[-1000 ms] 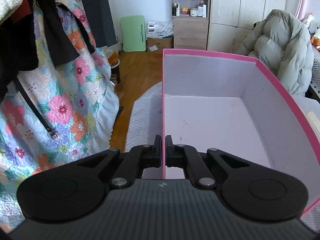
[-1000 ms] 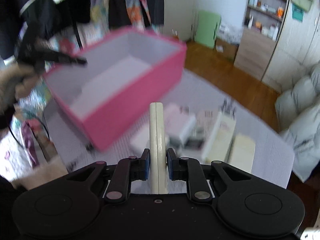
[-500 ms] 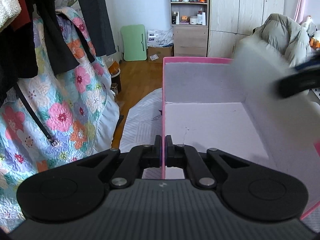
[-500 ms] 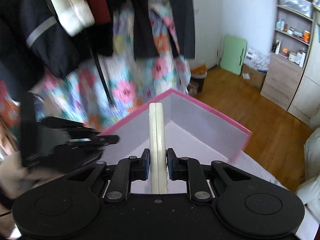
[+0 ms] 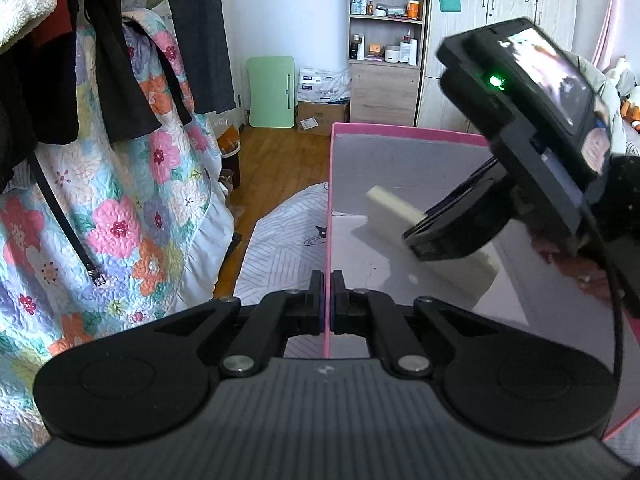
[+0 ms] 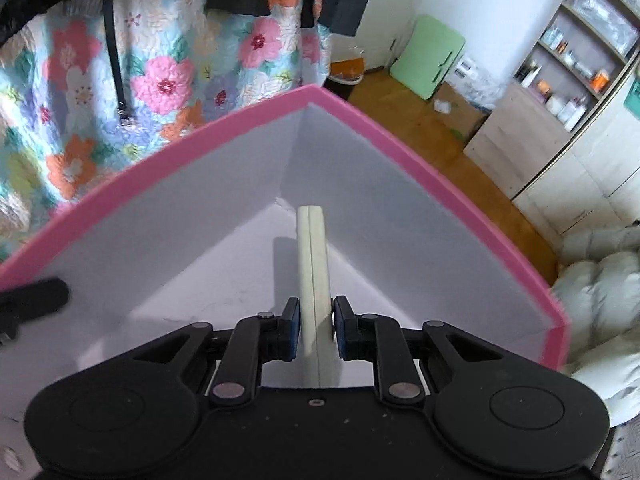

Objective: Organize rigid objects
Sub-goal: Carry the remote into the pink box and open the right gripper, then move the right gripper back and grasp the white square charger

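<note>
A pink box (image 5: 408, 136) with a pale lining stands open before me. My left gripper (image 5: 329, 300) is shut on the box's left wall and holds it. My right gripper (image 6: 316, 330) is shut on a flat cream-coloured case (image 6: 314, 264) held edge-up inside the box (image 6: 224, 132), pointing at its far corner. In the left wrist view the same cream case (image 5: 394, 210) hangs tilted just above the box floor, with the right gripper's body (image 5: 516, 128) over the box.
A floral quilt (image 5: 120, 200) and dark clothes (image 5: 116, 60) hang at the left. Wood floor (image 5: 276, 168), a green folding board (image 5: 272, 92), a shelf unit (image 5: 384, 40) and wardrobes lie beyond. A padded jacket (image 6: 600, 280) lies at the right.
My right gripper has carried the cream case from above the table into the pink box and lowered it toward the floor. The left gripper has kept its hold on the box wall.
</note>
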`<state>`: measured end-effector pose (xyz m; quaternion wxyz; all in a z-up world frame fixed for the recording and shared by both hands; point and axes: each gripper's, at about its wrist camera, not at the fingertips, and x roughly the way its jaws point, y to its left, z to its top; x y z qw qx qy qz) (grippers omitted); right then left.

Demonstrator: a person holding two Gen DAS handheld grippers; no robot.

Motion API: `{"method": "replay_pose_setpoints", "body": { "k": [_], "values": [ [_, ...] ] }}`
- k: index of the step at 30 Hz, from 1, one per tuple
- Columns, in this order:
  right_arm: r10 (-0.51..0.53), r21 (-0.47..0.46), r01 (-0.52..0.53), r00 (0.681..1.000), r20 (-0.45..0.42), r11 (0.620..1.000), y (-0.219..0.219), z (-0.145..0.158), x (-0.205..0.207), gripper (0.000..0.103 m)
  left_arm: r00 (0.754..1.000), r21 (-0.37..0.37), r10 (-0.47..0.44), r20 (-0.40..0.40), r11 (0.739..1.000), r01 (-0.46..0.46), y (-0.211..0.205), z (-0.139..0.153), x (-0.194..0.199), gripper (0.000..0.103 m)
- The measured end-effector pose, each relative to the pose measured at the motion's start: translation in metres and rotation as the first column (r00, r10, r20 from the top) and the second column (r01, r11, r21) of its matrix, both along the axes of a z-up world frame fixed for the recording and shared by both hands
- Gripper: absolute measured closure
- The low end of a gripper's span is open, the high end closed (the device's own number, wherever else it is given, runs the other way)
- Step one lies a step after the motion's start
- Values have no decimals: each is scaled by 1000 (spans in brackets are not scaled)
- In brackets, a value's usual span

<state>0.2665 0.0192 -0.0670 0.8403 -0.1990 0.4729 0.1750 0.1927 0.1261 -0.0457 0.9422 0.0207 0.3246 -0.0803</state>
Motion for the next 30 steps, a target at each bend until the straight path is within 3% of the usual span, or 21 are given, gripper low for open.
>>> {"method": "replay_pose_setpoints", "body": {
  "k": [4, 7, 9, 13, 16, 17, 20, 22, 23, 27, 30],
  "values": [
    [-52, 191, 75, 991, -127, 979, -13, 9, 12, 70, 1000, -2, 2, 0, 1000, -2, 0, 0, 0, 101],
    [-81, 349, 177, 959, -273, 920, -37, 9, 21, 70, 1000, -7, 3, 3, 1000, -3, 2, 0, 0, 101],
    [-111, 366, 225, 946, -306, 903, -49, 7, 18, 54, 1000, -12, 2, 6, 1000, -2, 3, -1, 0, 101],
    [-159, 295, 257, 935, -318, 920, -57, -1, 5, 43, 1000, -10, 0, 7, 1000, 0, 2, -2, 0, 101],
    [-165, 261, 286, 900, -405, 922, -55, -16, 0, 43, 1000, -9, 0, 8, 1000, 0, 2, -2, 0, 101],
    [-165, 277, 311, 879, -447, 909, -56, -20, -2, 50, 1000, -9, 2, 8, 1000, -2, 2, -2, 0, 101],
    [-104, 408, 394, 812, -574, 824, -66, -23, -8, 68, 1000, -15, 3, 8, 1000, -2, 3, -2, 1, 101],
    [-44, 502, 422, 797, -603, 755, -74, -22, -11, 68, 1000, -12, 2, 9, 1000, -2, 4, -2, 2, 101],
    [-34, 520, 414, 805, -592, 747, -77, -19, -14, 68, 1000, -10, 2, 9, 1000, -2, 3, -2, 1, 101],
    [-54, 511, 266, 918, -392, 817, -91, 18, -44, 66, 1000, -11, 2, 9, 1000, -2, 3, -3, 1, 101],
    [-83, 519, 214, 961, -265, 828, -123, 53, -70, 66, 1000, -11, 3, 10, 1000, -3, 3, -3, 1, 101]
  ]
}}
